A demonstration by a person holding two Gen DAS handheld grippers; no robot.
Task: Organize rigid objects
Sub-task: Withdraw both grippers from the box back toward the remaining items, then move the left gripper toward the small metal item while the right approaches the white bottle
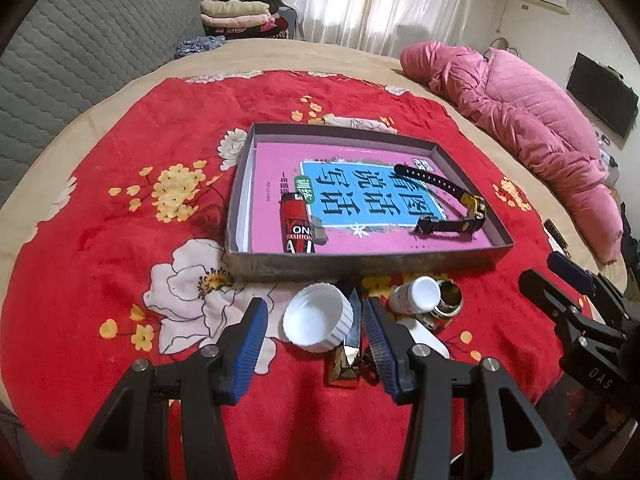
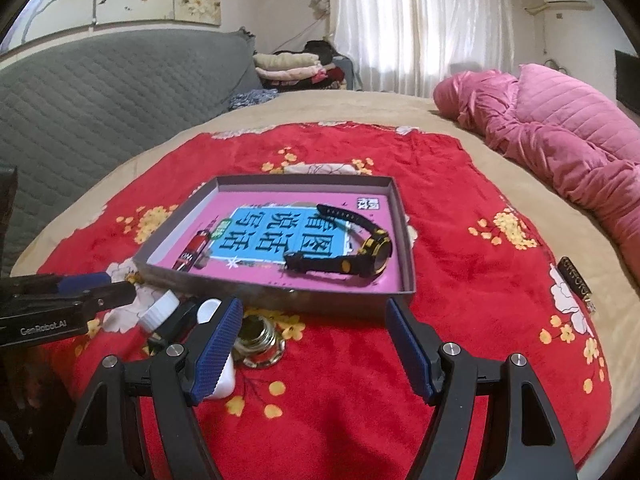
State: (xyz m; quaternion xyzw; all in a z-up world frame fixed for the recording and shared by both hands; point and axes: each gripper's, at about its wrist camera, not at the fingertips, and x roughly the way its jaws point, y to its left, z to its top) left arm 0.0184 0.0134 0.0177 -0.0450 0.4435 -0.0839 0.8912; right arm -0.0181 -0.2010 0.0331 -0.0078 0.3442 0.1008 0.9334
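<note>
One shallow grey cardboard box [image 1: 360, 268] on red floral blanket [image 1: 120, 220]. Inside box, three things: one pink-and-blue book [image 1: 360, 196] lying flat, one black-and-yellow wristwatch [image 1: 448, 204] on it, one red lighter [image 1: 296, 224] at near-left.

Outside, along box's near wall: one white plastic cap [image 1: 318, 318], one gold-and-dark folding knife [image 1: 348, 344], one white pill bottle [image 1: 414, 296], one gold metal jar [image 1: 446, 306].

Left gripper [image 1: 316, 332] released, jaws apart around cap and knife, pads not pressing. Right gripper [image 2: 314, 344] spread wide, empty, jar by its left finger.
</note>
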